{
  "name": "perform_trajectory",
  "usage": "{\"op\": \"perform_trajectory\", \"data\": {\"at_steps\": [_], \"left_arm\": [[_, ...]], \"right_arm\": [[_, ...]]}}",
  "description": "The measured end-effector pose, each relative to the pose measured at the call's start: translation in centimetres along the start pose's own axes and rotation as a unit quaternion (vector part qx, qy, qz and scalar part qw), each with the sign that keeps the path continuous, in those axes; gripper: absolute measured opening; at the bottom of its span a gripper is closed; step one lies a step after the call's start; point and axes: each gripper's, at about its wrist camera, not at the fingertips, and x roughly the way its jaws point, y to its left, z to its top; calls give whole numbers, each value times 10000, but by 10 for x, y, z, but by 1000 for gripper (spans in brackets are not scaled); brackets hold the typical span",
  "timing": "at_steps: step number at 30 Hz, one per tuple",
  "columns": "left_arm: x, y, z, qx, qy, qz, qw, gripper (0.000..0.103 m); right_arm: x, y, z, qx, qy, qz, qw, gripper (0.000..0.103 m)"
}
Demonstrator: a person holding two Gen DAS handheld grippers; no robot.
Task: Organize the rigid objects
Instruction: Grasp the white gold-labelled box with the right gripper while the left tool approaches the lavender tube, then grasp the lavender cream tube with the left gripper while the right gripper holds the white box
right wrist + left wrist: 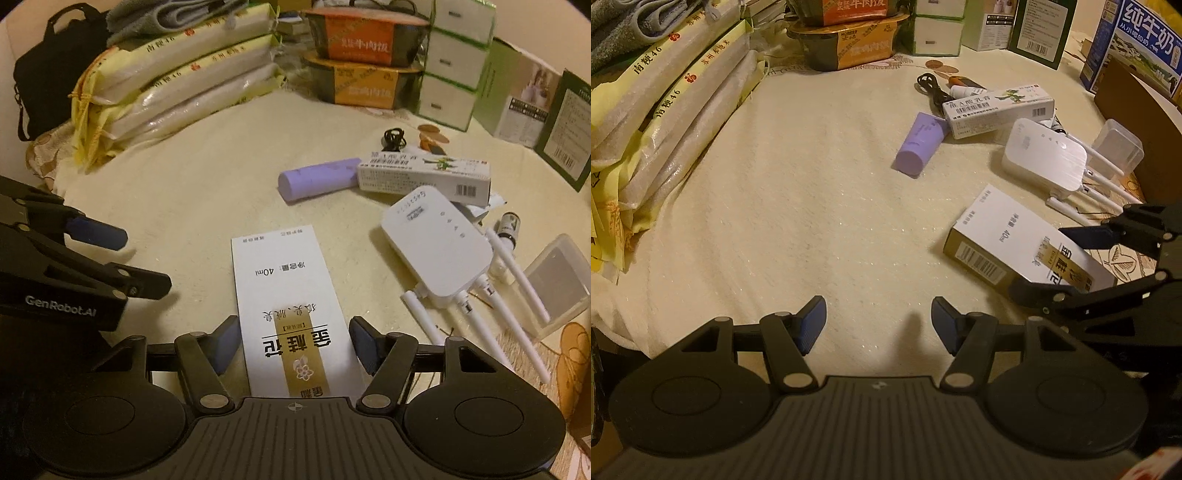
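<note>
A white and gold 40ml box (284, 291) lies flat on the cream cloth, its near end between the open fingers of my right gripper (293, 345); the pads stand beside it with small gaps. The same box shows in the left wrist view (1008, 240) with the right gripper (1067, 258) around its end. My left gripper (878, 325) is open and empty over bare cloth. Farther off lie a purple tube (317, 182), a long white medicine box (424, 175), a white router with antennas (436, 247) and a clear plastic case (557, 280).
Stacked rice bags (173, 81) line the far left. Food bowls (365, 55), white tissue boxes (454, 62) and green cartons (565, 129) stand at the back. A black cable (393, 138), a small bottle (509, 225) and a milk carton (1141, 40) are also there.
</note>
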Motion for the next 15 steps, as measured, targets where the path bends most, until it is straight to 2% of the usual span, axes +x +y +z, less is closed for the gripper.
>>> {"op": "perform_trajectory", "data": {"at_steps": [5, 11, 15], "left_arm": [[3, 3, 7, 17, -44, -53, 10000, 59], [10, 2, 22, 73, -103, -197, 9997, 58], [19, -6, 41, 378, -250, -327, 9984, 57]], "right_arm": [[-2, -1, 3, 18, -19, -116, 9999, 55], [-25, -17, 11, 641, -417, -288, 9967, 55], [-35, -34, 17, 1040, -484, -421, 9925, 55]]}}
